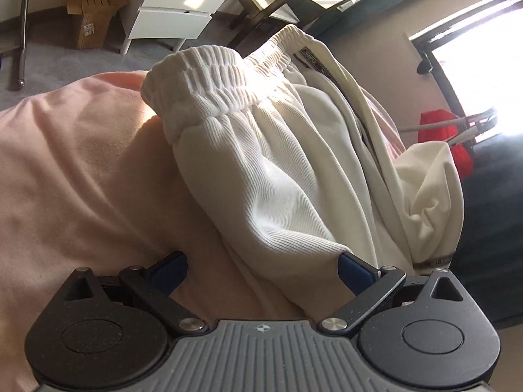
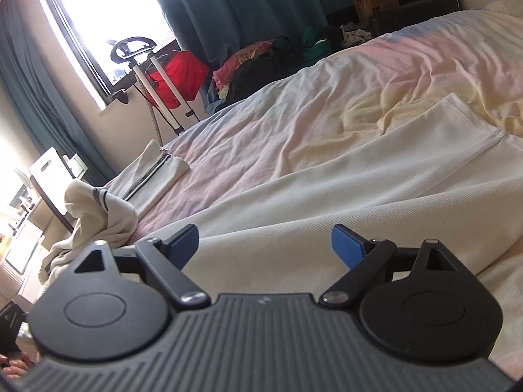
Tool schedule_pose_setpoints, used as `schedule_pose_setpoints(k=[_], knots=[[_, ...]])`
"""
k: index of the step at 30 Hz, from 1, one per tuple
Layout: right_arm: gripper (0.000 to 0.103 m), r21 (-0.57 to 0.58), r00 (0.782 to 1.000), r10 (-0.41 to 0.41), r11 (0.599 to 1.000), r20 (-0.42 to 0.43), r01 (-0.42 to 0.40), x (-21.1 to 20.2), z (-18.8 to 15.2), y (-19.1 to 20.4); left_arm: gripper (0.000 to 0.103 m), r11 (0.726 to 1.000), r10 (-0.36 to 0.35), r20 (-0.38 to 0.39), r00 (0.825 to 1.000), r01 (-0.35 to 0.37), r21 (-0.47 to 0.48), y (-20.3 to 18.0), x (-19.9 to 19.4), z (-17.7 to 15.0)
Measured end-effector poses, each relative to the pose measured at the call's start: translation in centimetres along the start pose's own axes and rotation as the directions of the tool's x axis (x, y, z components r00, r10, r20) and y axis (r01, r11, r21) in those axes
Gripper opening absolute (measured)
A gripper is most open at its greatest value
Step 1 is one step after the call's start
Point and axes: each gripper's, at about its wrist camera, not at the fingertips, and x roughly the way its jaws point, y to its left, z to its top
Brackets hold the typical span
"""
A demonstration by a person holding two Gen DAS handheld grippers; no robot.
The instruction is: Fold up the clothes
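Jaws, both units: standing wide apart, gripping nothing.

Item 1, left gripper (image 1: 263,269): hovering low over the white ribbed trousers (image 1: 261,163), blue pads straddling a bulge of the fabric; the right-hand pad is lying against or just beside the cloth, and contact cannot be confirmed. Pads are not pressing together on anything. Likely reason: lining up for a pinch on this fold.

Item 2, white ribbed trousers: lying bunched on the pink bedsheet (image 1: 65,170), elastic waistband (image 1: 209,78) rucked up at the far end. Not yet flat, so folding appears to be at an early stage.

Item 3, cream garment (image 1: 425,176): heaped just beside the trousers, dark trim showing, apparently waiting its turn.

Item 4, right gripper (image 2: 264,245): pointing along the bed, poised over a smoother white stretch of cloth (image 2: 327,196) lying flat on the sheet; probably placed to take the opposite end.

Item 5, folded cream piece (image 2: 157,170): sitting near the bed edge, well apart from the grippers.
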Motion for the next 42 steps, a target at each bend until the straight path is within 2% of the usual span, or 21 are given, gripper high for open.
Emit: schedule_pose_setpoints(k=[4, 8, 11, 13, 14, 17, 18, 19, 21, 22, 24, 25, 27, 29, 30, 31, 33, 35, 40, 41, 42], knots=[[0.09, -0.014, 1.0, -0.024, 1.0, -0.019, 0.024, 0.7, -0.2, 0.1, 0.1, 0.996, -0.059, 0.072, 0.996, 0.063, -0.056, 0.7, -0.6, 0.6], [0.09, -0.004, 0.998, -0.046, 0.999, -0.035, 0.046, 1.4, -0.3, -0.1, 0.098, 0.98, -0.14, 0.134, 0.981, 0.156, -0.123, 2.0, -1.9, 1.2], [0.09, 0.011, 0.997, -0.057, 0.998, -0.049, 0.058, 2.0, -0.3, -0.3, 0.093, 0.977, -0.139, 0.14, 0.98, 0.16, -0.144, 3.0, -1.4, 3.0], [0.09, 0.011, 0.996, -0.067, 0.998, -0.053, 0.067, 2.3, -0.4, -0.4, 0.069, 0.985, -0.114, 0.133, 0.985, 0.129, -0.112, 3.1, -1.0, 3.8], [0.09, 0.009, 0.996, -0.075, 0.997, -0.054, 0.076, 2.5, -0.4, -0.4, 0.064, 0.99, -0.1, 0.129, 0.987, 0.112, -0.091, 3.1, -0.8, 4.1], [0.09, -0.005, 0.993, -0.104, 0.995, -0.058, 0.104, 2.9, -0.5, -0.3, 0.036, 0.99, -0.111, 0.158, 0.981, 0.123, -0.067, 3.4, -1.1, 4.6], [0.09, -0.011, 0.992, -0.114, 0.993, -0.059, 0.114, 3.0, -0.5, -0.3, 0.015, 0.983, -0.152, 0.196, 0.969, 0.169, -0.069, 3.7, -1.8, 4.6], [0.09, -0.017, 0.99, -0.124, 0.992, -0.061, 0.123, 3.1, -0.6, -0.3, 0.015, 0.955, -0.262, 0.291, 0.92, 0.29, -0.06, 4.1, -3.3, 4.5], [0.09, -0.026, 0.987, -0.144, 0.989, -0.067, 0.143, 3.4, -0.8, -0.4, 0.013, 0.92, -0.373, 0.374, 0.849, 0.39, 0.033, 3.4, -5.7, 4.7], [0.09, -0.029, 0.985, -0.153, 0.988, -0.073, 0.152, 3.5, -0.8, -0.5, 0.013, 0.92, -0.381, 0.377, 0.844, 0.386, 0.063, 3.1, -6.1, 4.7], [0.09, -0.037, 0.983, -0.164, 0.986, -0.078, 0.162, 3.6, -0.9, -0.4, 0.013, 0.946, -0.318, 0.378, 0.87, 0.315, 0.072, 3.0, -6.1, 4.5], [0.09, -0.041, 0.983, -0.168, 0.985, -0.078, 0.165, 3.6, -1.0, -0.4, 0.013, 0.966, -0.259, 0.366, 0.894, 0.25, 0.073, 3.1, -5.9, 4.5], [0.09, -0.05, 0.983, -0.168, 0.985, -0.079, 0.164, 3.6, -1.0, -0.2, 0.013, 0.993, -0.11, 0.328, 0.938, 0.09, 0.077, 3.1, -4.8, 4.7], [0.09, -0.059, 0.983, -0.162, 0.986, -0.08, 0.158, 3.6, -1.1, 0.0, 0.013, 0.992, 0.052, 0.257, 0.965, -0.079, 0.096, 3.2, -2.9, 4.7], [0.09, -0.063, 0.984, -0.16, 0.986, -0.08, 0.155, 3.6, -1.1, 0.1, 0.013, 0.981, 0.124, 0.218, 0.968, -0.153, 0.123, 3.4, -2.0, 4.5], [0.09, -0.065, 0.984, -0.157, 0.986, -0.081, 0.152, 3.6, -1.1, 0.1, 0.015, 0.969, 0.149, 0.217, 0.965, -0.186, 0.164, 3.2, -1.9, 4.1], [0.09, -0.067, 0.985, -0.149, 0.987, -0.081, 0.144, 3.5, -1.0, 0.3, 0.015, 0.928, 0.191, 0.26, 0.947, -0.26, 0.267, 1.5, -2.2, 3.3], [0.09, -0.069, 0.987, -0.142, 0.988, -0.08, 0.136, 3.4, -0.9, 0.4, 0.02, 0.905, 0.199, 0.29, 0.936, -0.289, 0.312, 0.1, -2.9, 2.1], [0.09, -0.061, 0.992, -0.112, 0.992, -0.06, 0.108, 2.9, -0.7, 0.6, 0.053, 0.887, 0.153, 0.341, 0.928, -0.281, 0.366, -2.4, -5.0, 0.4], [0.09, -0.062, 0.993, -0.105, 0.993, -0.054, 0.102, 2.7, -0.6, 0.7, 0.057, 0.882, 0.147, 0.358, 0.922, -0.287, 0.375, -2.8, -5.7, 0.0], [0.09, -0.065, 0.994, -0.1, 0.993, -0.047, 0.097, 2.5, -0.6, 0.8, 0.067, 0.875, 0.146, 0.377, 0.915, -0.297, 0.382, -3.3, -6.2, -0.4]])
